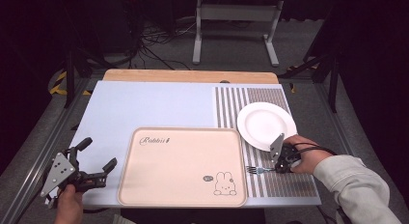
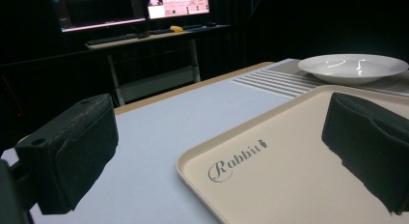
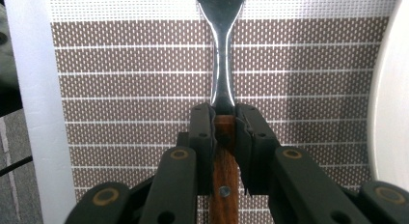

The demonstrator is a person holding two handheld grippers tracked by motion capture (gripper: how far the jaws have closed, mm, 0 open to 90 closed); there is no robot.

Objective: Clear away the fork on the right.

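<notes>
A big pink tray point(image 1: 183, 166) lies in the middle of the table, with a white plate point(image 1: 266, 125) on the striped mat point(image 1: 284, 183) beside it. The left gripper point(image 1: 99, 159) hangs wide open and empty near the tray's left edge. The right gripper point(image 1: 279, 170) squeezes the wooden handle of a fork point(image 3: 221, 64); the fork lies flat over the mat, straight out from the jaws, and its prongs point at the tray.

I count one beige rectangular plastic tray with a rabbit print point(image 1: 183, 166), one round white ceramic plate point(image 1: 266, 125), one wooden-handled steel fork point(image 1: 259, 170), one brown striped woven placemat point(image 1: 251, 101), and two black tongs point(image 1: 99, 159) point(image 1: 279, 167).
</notes>
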